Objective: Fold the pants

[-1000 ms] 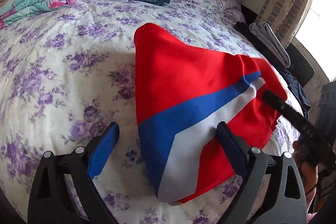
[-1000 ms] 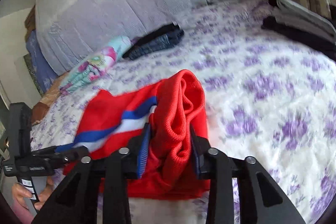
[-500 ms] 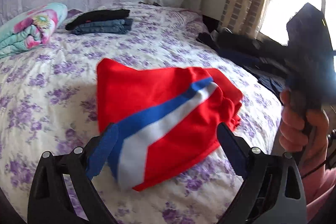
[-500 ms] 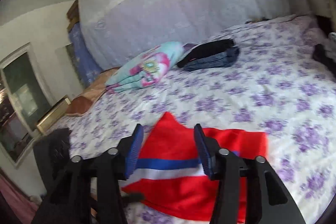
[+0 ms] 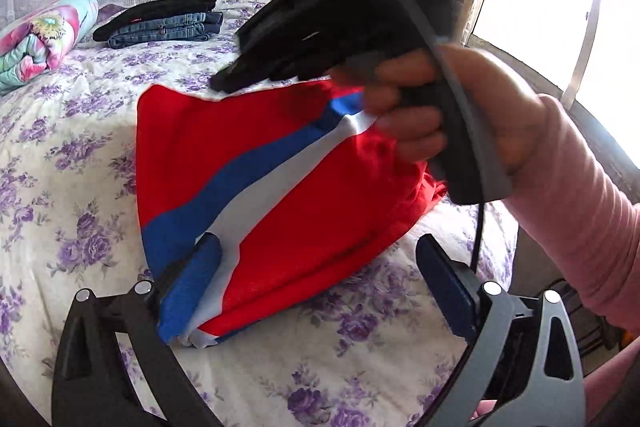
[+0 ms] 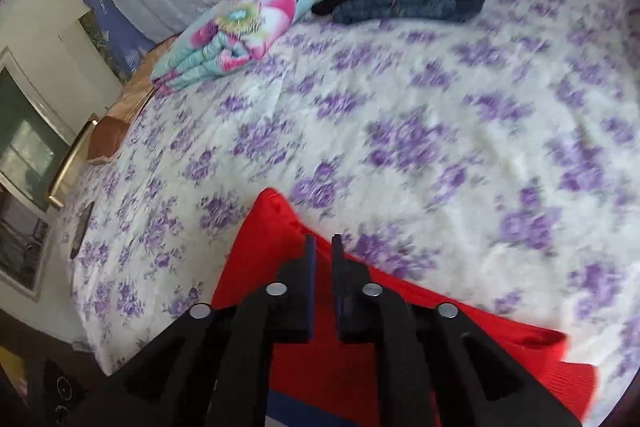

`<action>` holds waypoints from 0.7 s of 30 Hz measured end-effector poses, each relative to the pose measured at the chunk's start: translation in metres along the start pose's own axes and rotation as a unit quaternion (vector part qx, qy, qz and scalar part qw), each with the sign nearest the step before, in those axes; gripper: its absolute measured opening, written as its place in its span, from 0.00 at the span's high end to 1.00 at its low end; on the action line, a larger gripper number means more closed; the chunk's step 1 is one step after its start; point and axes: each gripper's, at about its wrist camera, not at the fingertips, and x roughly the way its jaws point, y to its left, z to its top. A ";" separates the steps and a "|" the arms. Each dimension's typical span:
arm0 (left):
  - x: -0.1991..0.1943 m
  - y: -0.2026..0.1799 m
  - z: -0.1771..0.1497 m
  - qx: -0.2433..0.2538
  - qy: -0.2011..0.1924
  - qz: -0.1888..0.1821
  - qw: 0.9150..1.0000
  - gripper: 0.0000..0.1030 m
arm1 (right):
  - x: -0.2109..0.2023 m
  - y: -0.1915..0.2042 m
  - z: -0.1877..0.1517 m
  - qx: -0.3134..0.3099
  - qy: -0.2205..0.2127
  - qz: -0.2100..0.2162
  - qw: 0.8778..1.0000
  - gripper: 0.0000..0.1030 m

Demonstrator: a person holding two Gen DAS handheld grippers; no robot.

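The red pants (image 5: 280,187), crossed by a blue and a white stripe, lie on the flowered bed (image 5: 80,167) in the middle of the left wrist view, already brought down to a compact, layered packet. The near edge shows several stacked layers at the lower left of the frame, so most of the folding looks done. The right end, under the person's hand (image 5: 460,115), is bunched and less tidy; from here I cannot tell whether it counts as finished.

The left tongs (image 5: 320,283) are spread wide and grasp nothing: one pad rests over the striped near corner, the other sits beyond the packet's right edge, over the bedspread. The right tongs (image 6: 323,267) are nearly pressed together, with a thin gap and no cloth between them; in the right wrist view they hover above the red fabric at the bottom centre of the frame, pointing toward the far corner of the packet.

Judging by this, what is left is perhaps a last fold or a smoothing of the bunched end, then setting the packet aside. A pile of folded jeans (image 5: 168,27) with a black garment on top sits in the upper left, beside a rolled flowery blanket (image 5: 40,39), which suggests where finished items go.
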 end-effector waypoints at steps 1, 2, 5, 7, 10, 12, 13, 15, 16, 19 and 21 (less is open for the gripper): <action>-0.001 0.001 0.000 -0.003 -0.001 -0.004 1.000 0.07 | -0.021 0.000 -0.004 0.003 -0.022 0.013 1.000 0.82; 0.000 0.002 0.001 -0.007 0.000 -0.010 1.000 0.06 | -0.037 -0.002 -0.008 0.012 -0.038 0.034 0.999 0.81; 0.000 0.005 0.001 -0.009 -0.001 -0.014 1.000 0.06 | -0.077 -0.007 -0.037 0.022 -0.071 0.065 0.995 0.77; 0.002 0.004 0.001 -0.007 -0.001 -0.013 1.000 0.06 | -0.085 -0.017 -0.067 0.018 -0.070 0.044 0.996 0.71; 0.002 0.004 0.000 -0.006 -0.001 -0.020 1.000 0.06 | -0.067 -0.049 -0.116 0.039 -0.042 -0.017 0.998 0.83; 0.004 0.003 0.001 0.000 0.003 -0.015 1.000 0.06 | -0.081 -0.060 -0.128 0.069 -0.075 0.020 0.995 0.84; 0.005 0.001 0.001 0.004 0.005 -0.008 1.000 0.06 | -0.091 -0.059 -0.129 0.081 -0.080 0.025 0.993 0.82; 0.007 -0.002 0.001 0.010 0.008 0.006 1.000 0.05 | -0.111 -0.049 -0.131 0.074 -0.119 0.009 0.990 0.50; 0.007 -0.004 0.000 0.012 0.008 0.010 1.000 0.05 | -0.119 -0.043 -0.134 0.062 -0.137 0.012 0.989 0.48; 0.007 -0.006 -0.001 0.015 0.008 0.019 1.000 0.05 | -0.110 -0.036 -0.149 0.046 -0.122 0.016 0.991 0.47; 0.007 -0.008 -0.002 0.020 0.009 0.021 1.000 0.05 | -0.095 -0.044 -0.162 0.047 -0.096 -0.032 0.994 0.48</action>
